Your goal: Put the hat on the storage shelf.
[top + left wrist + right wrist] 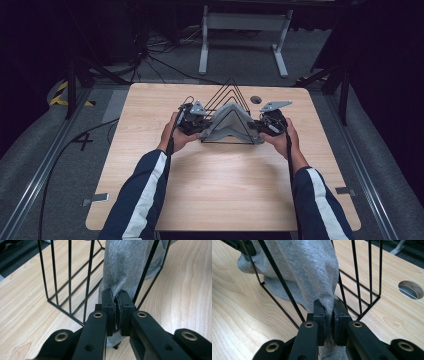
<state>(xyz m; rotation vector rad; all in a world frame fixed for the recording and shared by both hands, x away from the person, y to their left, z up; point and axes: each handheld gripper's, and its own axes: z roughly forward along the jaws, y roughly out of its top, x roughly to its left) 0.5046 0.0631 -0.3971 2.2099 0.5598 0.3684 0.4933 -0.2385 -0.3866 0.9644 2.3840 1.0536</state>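
A grey knit cloth [229, 122] (soft, finely ribbed jersey) drapes over a black wire rack [227, 95] of peaked, triangular frames, standing near the far edge of the pale wood-grain table [225, 185], about midway along it. The left gripper [116, 296] pinches a bunched fold of the cloth between its black jaws at the rack's left end; the right gripper [329, 306] clamps another fold at the right end. A round metal-lined hole [411, 289] sits in the tabletop beyond the rack.
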